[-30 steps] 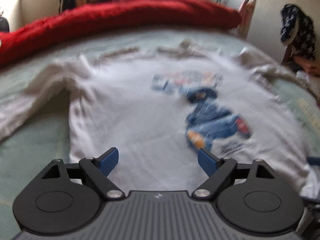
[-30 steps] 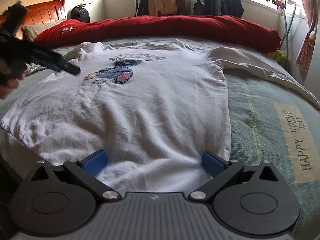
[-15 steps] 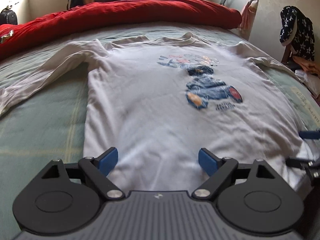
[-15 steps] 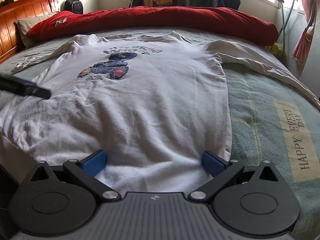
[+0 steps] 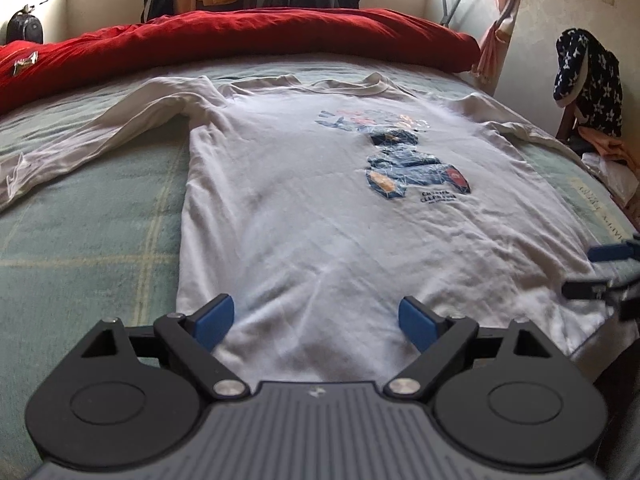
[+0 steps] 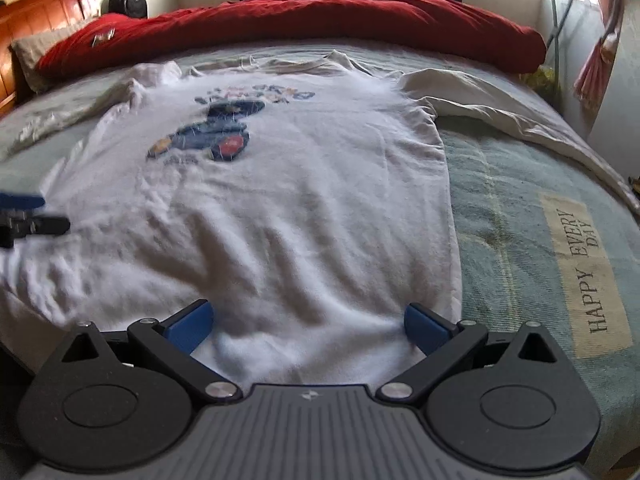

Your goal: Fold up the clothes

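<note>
On the bed (image 5: 88, 240), the white long-sleeved shirt (image 5: 320, 200) lay flat, print up. Your left gripper (image 5: 316, 320) and right gripper (image 6: 308, 322) hung spread apart above its hem, gripping nothing. Soft, limp cotton: you could pinch hem corners.

Two wrist fisheyes, each low and close over the hem of the white shirt (image 5: 320, 208) on the bed (image 5: 80, 240), facing the red duvet (image 5: 280, 36) at frame top; both share shirt, duvet, windows.

Green plaid bed (image 5: 92, 240) carries white shirt (image 5: 320, 208), seemingly red duvet (image 5: 248, 36).
</note>
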`<state>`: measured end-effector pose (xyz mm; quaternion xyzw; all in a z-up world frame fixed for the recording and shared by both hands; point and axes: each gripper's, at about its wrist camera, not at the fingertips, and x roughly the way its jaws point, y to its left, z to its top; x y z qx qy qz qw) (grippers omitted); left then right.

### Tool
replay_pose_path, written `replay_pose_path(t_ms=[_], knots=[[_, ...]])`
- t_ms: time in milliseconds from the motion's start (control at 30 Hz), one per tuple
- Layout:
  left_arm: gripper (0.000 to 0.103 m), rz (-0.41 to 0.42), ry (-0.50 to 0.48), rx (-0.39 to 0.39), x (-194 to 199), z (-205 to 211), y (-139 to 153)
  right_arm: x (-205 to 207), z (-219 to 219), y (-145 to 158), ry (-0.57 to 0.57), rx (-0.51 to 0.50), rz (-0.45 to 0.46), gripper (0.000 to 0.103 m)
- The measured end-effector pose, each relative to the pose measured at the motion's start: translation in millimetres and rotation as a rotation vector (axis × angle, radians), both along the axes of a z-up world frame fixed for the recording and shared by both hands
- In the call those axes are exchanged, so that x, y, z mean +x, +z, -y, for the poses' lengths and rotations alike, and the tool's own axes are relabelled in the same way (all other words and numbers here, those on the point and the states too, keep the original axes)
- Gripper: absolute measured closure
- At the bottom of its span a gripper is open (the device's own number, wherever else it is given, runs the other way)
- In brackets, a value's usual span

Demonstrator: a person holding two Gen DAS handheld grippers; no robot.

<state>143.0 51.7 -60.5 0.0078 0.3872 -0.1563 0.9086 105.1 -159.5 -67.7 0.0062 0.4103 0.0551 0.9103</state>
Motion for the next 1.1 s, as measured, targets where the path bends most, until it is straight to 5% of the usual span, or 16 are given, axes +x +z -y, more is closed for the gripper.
replay_pose_path(t_ms=[367,533,667,800,967,1100], knots=[[0.014,-0.046,0.054,-0.057,26.8,-6.7,25.6,112.9,10.1,29.0,0.055,0.028,0.123,0.0],[0.014,-0.055,0.012,-0.098,94.2,15.6,68.9,165.0,35.8,14.7,0.01,0.092,0.062,0.0],[0.014,-0.09,-0.112,-0.188,165.6,69.6,87.2,167.2,50.8,-1.8,0.009,0.177,0.047,0.0],[0.013,-0.193,-0.237,-0.263,241.3,139.1,70.7,153.3,60.2,1.4,0.061,0.25,0.077,0.0],[0.013,-0.309,-0.237,-0.291,305.5,197.0,34.2,156.3,67.8,-4.9,0.066,0.266,0.076,0.0],[0.013,-0.32,-0.226,-0.246,335.2,220.7,9.7,153.3,64.4,-5.6,0.073,0.222,0.087,0.0]])
